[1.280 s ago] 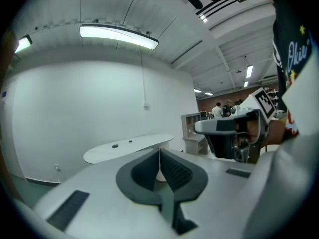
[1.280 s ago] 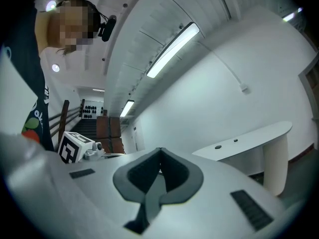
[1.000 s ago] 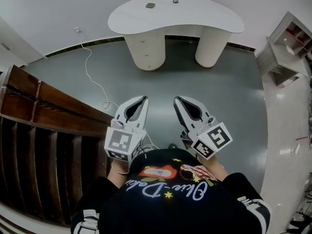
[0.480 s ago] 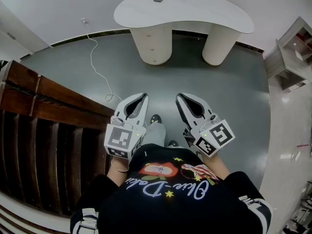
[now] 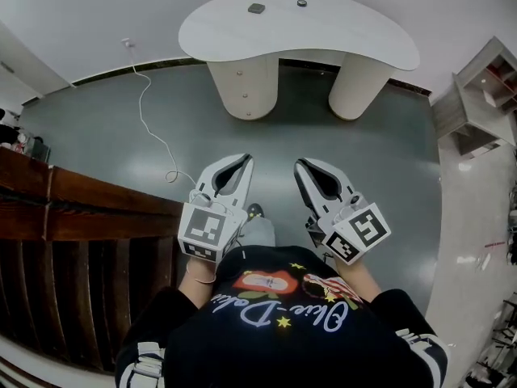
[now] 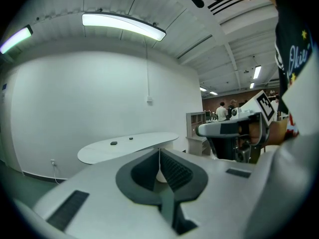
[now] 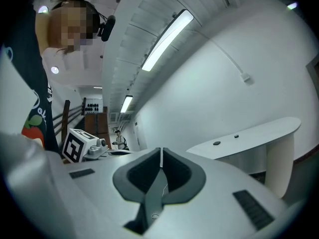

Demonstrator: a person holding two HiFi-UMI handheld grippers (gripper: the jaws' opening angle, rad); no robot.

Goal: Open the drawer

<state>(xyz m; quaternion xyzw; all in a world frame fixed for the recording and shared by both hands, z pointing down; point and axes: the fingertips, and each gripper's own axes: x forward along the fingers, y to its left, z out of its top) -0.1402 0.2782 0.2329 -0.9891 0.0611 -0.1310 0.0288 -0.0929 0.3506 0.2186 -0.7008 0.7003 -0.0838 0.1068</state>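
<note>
Jaws pressed together and empty, our left gripper (image 5: 241, 160) and right gripper (image 5: 301, 164) point toward the drawer pedestal (image 5: 245, 87) of the desk (image 5: 347, 39), well apart; we judge nothing needs gripping before arrival.

My grey left gripper (image 5: 245, 158) and right gripper (image 5: 300, 163) bear black-and-white markers (image 5: 202, 231); white curved table (image 5: 339, 35) at twelve o'clock; dark brown railing (image 5: 81, 217) at eight.

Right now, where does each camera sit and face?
Head view: on the person's head, steeply down at the white curved desk; black printed shirt, left gripper, right gripper show.
Left gripper view: on left gripper, along its shut fingers toward the desk; right gripper shows.
Right gripper view: same on right gripper; left gripper shows.
All share the desk.
</note>
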